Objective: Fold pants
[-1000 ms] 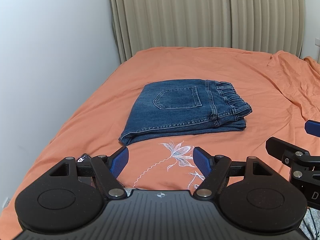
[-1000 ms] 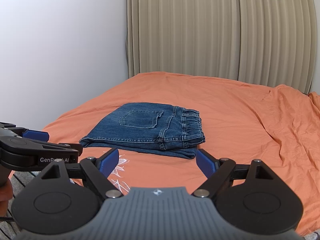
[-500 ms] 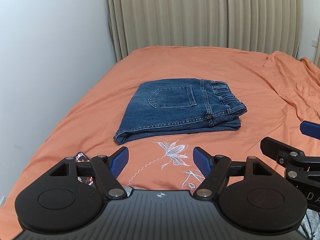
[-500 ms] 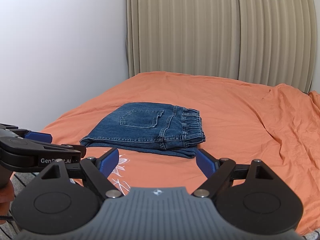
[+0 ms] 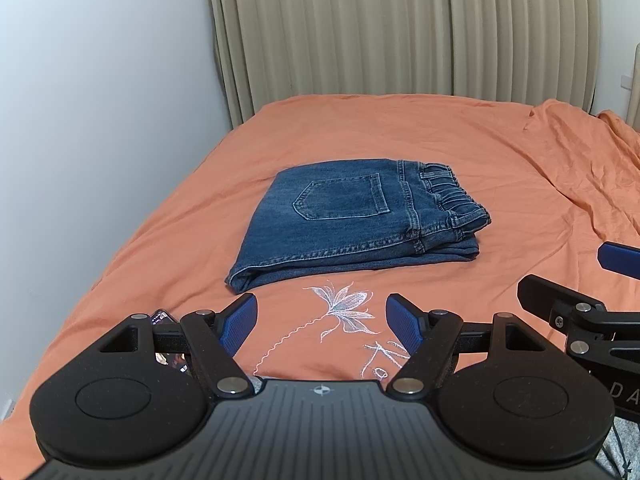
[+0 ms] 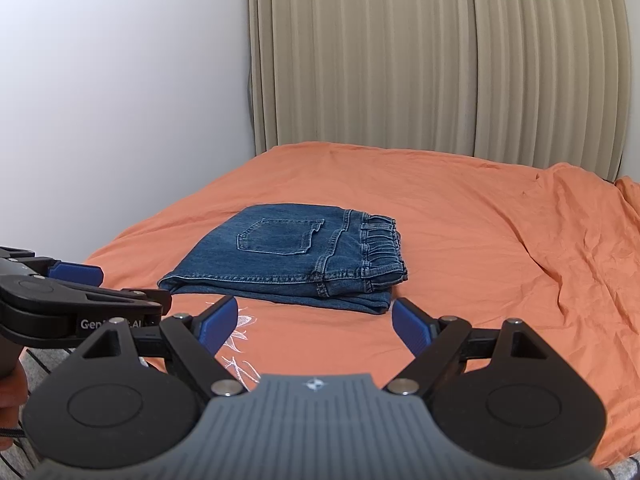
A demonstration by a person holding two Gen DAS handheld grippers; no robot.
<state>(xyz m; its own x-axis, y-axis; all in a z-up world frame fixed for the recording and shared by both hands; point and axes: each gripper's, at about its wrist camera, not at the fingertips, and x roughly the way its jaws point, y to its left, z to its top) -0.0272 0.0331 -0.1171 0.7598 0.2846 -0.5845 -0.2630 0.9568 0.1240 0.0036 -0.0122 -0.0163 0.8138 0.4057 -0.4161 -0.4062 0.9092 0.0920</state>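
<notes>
Blue jeans (image 5: pixel 352 220) lie folded into a flat rectangle on the orange bed (image 5: pixel 400 132), back pocket up and elastic waistband to the right; they also show in the right wrist view (image 6: pixel 296 260). My left gripper (image 5: pixel 322 322) is open and empty, held back from the jeans above the bed's near edge. My right gripper (image 6: pixel 314 322) is open and empty, also short of the jeans. Each gripper shows at the edge of the other's view.
A phone (image 5: pixel 162 318) lies on the bed by the left gripper's left finger. A white flower embroidery (image 5: pixel 344 308) marks the sheet in front of the jeans. A white wall (image 5: pixel 100 120) runs along the left and beige curtains (image 5: pixel 400 28) hang behind. The sheet is rumpled at the right (image 5: pixel 580 168).
The left gripper has drawn back and turned a little, so the jeans sit slightly farther off and left in its view. The right gripper has barely moved. The jeans lie still.
</notes>
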